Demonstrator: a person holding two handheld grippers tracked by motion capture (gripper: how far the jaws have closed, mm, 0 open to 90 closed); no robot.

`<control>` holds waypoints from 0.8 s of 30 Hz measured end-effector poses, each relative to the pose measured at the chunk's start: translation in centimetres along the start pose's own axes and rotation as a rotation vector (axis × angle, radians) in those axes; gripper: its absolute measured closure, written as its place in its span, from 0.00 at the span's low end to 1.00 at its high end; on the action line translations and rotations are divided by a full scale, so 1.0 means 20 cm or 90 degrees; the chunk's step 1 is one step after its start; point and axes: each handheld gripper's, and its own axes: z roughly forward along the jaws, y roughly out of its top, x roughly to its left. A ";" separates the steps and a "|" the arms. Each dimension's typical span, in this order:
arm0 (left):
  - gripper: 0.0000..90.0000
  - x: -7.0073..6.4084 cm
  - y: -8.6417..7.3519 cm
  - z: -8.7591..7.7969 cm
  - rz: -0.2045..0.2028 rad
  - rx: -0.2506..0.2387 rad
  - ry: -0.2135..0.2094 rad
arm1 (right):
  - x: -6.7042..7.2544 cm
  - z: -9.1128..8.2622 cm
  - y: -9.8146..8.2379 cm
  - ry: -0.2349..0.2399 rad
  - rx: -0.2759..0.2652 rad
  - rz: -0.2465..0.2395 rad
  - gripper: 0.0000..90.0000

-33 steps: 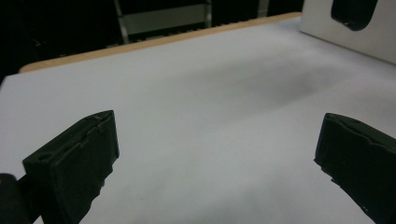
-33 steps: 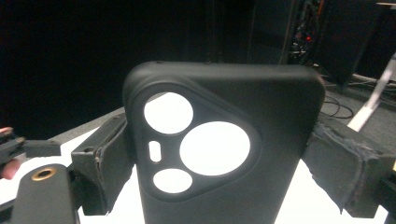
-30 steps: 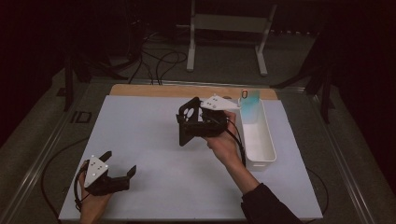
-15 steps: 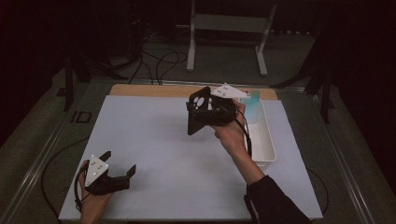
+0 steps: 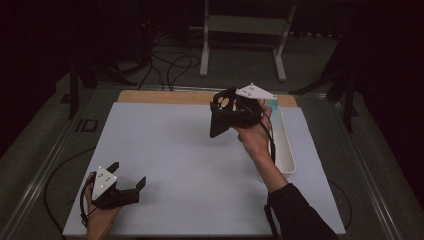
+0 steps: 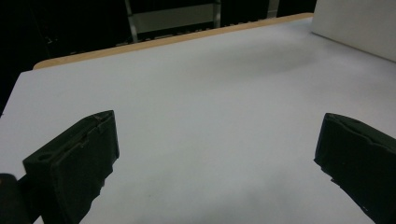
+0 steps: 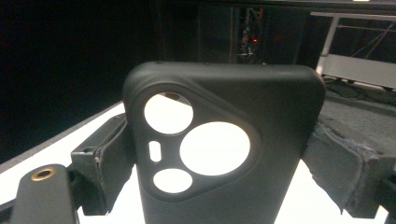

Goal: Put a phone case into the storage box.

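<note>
While my right claw [image 5: 227, 112] grips the black phone case [image 5: 224, 114] across its width, the case stands lifted well above the table [image 5: 175, 150], out toward the far right part, just beside the white tray [image 5: 285, 150] that runs along the right edge. In the right gripper view the phone case [image 7: 224, 149] rises straight up between the two jaws, its long axis running along the line of my claw, the camera cut-outs facing back toward me and the jaws pressed against its two long sides. So the case is already in my right claw, and what matters for the coming move, as I judge it, is that the bare table lies below and to the left of it, while the tray lies close on the right. My left claw [image 5: 127, 180] rests low at the near left corner, well apart from the case, its jaws spread wide with nothing between them; my right hand is plainly the nearer one. Compared with a second ago, I have carried the case farther from me and to the right, closer to the tray's far end, while my left claw has stayed where it was.
</note>
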 end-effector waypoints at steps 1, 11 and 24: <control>0.00 0.00 0.00 0.00 0.000 0.000 0.000 | -0.01 0.00 0.00 -0.002 0.001 0.001 0.15; 0.00 0.00 0.00 0.00 0.001 0.003 0.000 | -0.10 -0.02 0.02 -0.028 0.006 0.006 0.15; 0.00 0.00 0.00 0.00 -0.001 0.001 0.001 | -0.20 -0.03 0.04 -0.066 0.017 0.006 0.15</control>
